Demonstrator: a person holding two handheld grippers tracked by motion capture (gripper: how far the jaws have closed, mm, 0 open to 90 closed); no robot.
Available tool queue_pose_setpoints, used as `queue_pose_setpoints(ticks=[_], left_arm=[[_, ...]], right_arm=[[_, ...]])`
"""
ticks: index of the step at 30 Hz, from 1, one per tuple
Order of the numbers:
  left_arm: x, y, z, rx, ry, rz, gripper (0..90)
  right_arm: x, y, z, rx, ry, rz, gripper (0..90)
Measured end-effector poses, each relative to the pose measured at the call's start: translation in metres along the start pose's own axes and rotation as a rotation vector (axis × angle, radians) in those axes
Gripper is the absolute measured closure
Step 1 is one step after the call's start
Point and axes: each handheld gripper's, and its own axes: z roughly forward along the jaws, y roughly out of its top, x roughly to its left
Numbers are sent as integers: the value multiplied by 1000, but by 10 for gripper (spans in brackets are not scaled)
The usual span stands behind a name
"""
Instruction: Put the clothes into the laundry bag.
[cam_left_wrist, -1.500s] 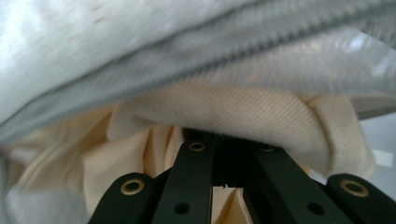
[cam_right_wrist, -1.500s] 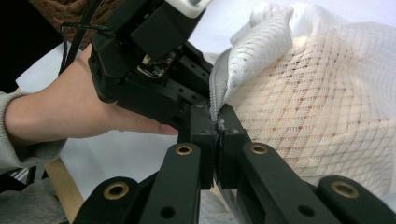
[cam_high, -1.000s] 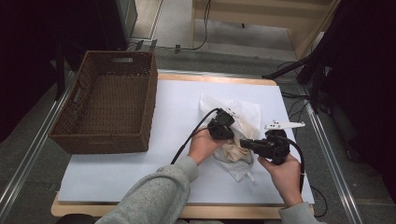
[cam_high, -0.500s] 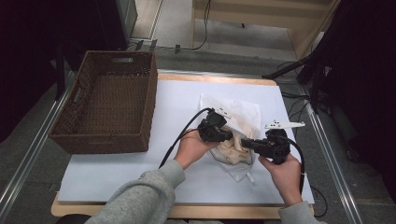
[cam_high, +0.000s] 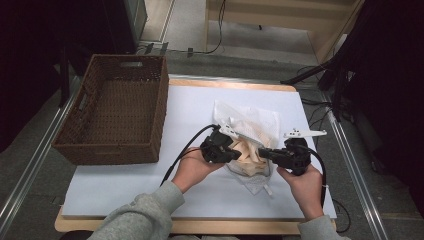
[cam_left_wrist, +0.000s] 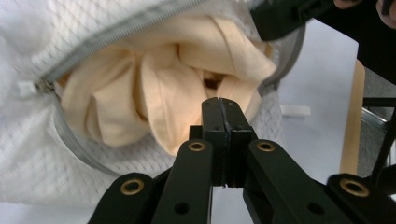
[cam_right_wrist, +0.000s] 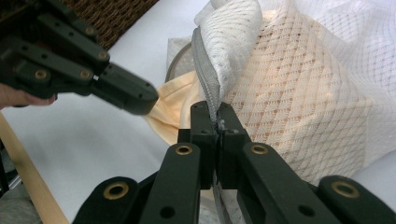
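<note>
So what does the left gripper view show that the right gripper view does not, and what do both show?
Left gripper view: the bag's open mouth from the front, with the folded cream cloth inside and the zipper pull at its edge. The left hand-held gripper is shut against the cloth.

Right gripper view: the brown wicker basket, and the right hand-held gripper shut on the grey zipper edge.

Both: the white mesh bag, the cream cloth and the white table surface.

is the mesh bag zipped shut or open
Open: the mesh bag's zipper gapes around the cream cloth showing inside.
</note>
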Motion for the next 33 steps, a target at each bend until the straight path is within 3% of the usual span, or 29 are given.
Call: queue_pose_setpoints(ticks=[8, 10, 12, 16, 25, 28, 33], left_arm=[[-17, -12, -5, 4, -19, 31, 900], [-19, -17, 1, 14, -19, 28, 900], [-17, -25, 17, 38, -10, 10, 900], [-15, -26, 32, 42, 5, 5, 900], [-9, -3, 70, 37, 64, 21, 900], [-7, 3, 78, 39, 88, 38, 900], [1, 10, 85, 15, 126, 21, 900]], right_arm=[[-1, 0, -1, -2, -7, -1, 889], [0, 0, 0, -4, -6, -1, 888], [1, 0, 0, -3, -8, -1, 888], [1, 0, -1, -2, -8, 0, 888], [1, 0, 1, 1, -1, -3, 888], [1, 0, 3, 14, 2, -4, 888], [1, 0, 4, 20, 0, -7, 890]])
